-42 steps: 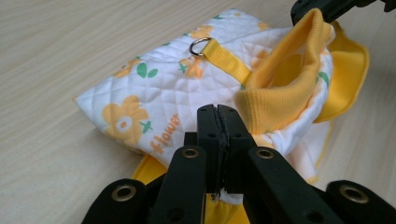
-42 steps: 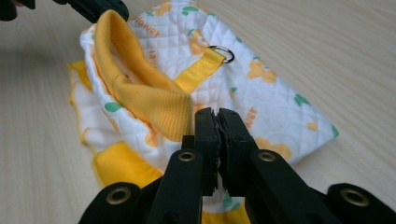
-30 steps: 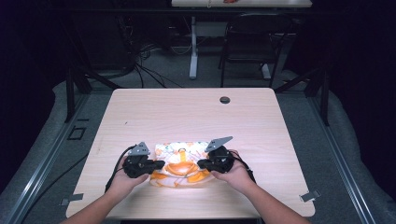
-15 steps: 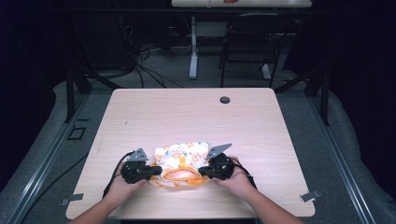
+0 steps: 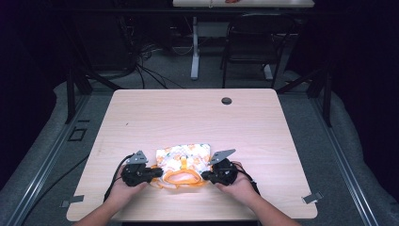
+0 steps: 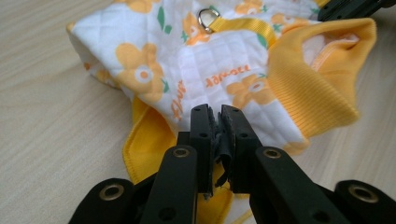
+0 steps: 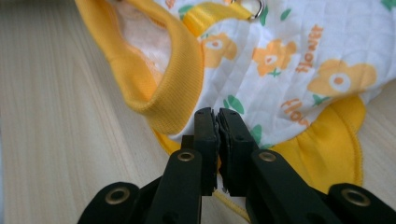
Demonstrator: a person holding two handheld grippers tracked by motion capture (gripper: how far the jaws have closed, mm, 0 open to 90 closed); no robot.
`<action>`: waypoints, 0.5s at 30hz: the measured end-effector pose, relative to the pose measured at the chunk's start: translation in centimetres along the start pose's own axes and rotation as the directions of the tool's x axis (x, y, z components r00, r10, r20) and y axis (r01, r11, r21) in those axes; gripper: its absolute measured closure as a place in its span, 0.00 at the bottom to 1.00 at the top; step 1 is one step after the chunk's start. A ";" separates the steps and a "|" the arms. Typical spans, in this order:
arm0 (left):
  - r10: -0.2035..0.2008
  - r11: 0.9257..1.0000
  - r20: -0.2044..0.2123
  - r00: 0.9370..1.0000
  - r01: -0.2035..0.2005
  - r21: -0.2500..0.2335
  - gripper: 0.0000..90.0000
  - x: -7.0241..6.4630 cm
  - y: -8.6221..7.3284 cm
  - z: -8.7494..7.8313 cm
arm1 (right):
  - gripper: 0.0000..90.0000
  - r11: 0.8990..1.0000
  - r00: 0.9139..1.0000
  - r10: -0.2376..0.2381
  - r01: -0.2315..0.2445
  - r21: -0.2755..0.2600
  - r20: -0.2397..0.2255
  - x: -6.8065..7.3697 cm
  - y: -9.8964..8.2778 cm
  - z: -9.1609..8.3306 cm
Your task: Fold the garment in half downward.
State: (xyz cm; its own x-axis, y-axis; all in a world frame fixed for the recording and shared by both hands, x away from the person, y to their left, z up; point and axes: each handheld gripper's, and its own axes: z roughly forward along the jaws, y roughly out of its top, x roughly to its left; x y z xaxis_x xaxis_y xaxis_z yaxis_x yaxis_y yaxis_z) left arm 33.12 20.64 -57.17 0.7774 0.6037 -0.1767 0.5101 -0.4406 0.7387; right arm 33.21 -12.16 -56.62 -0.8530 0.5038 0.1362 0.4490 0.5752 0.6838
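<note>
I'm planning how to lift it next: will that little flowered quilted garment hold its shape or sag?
The flowered garment will probably sag: its yellow ribbed collar already gapes and curls. The quilted padding may keep the panels slightly springy. It is likely light, lying rumpled on the table.

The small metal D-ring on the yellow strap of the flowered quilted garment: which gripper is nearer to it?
Neither clearly, from the high view. The left gripper is at the garment's left edge, the right gripper at its right edge, and the D-ring lies about midway between them.
</note>
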 end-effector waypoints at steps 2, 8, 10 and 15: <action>0.002 1.000 0.015 1.000 -0.002 -0.014 0.93 -0.2 0.3 -0.3 | 0.95 1.000 1.000 0.002 -0.002 -0.013 -0.001 0.0 0.1 -0.2; 0.040 0.999 0.052 0.998 -0.039 -0.023 0.95 -1.5 0.8 -0.6 | 0.95 0.997 0.999 0.007 -0.011 -0.070 -0.050 0.6 1.0 -0.9; 0.045 0.999 0.062 0.997 -0.045 -0.006 0.96 -1.7 0.5 -0.5 | 0.95 0.999 0.999 -0.009 0.006 -0.051 -0.048 1.0 0.7 -0.5; 0.044 0.999 0.057 0.997 -0.045 0.017 0.97 -1.4 -0.7 -0.4 | 0.95 1.000 0.999 -0.007 0.007 -0.010 -0.046 1.0 0.0 0.2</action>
State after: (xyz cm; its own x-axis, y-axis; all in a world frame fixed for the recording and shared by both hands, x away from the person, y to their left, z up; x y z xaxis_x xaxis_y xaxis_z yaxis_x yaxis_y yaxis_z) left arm 31.56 20.32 -57.18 0.8187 0.5450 -0.1808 0.4807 -0.4783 0.7349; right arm 32.39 -11.53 -56.68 -0.8676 0.4693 0.1645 0.4406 0.5720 0.6919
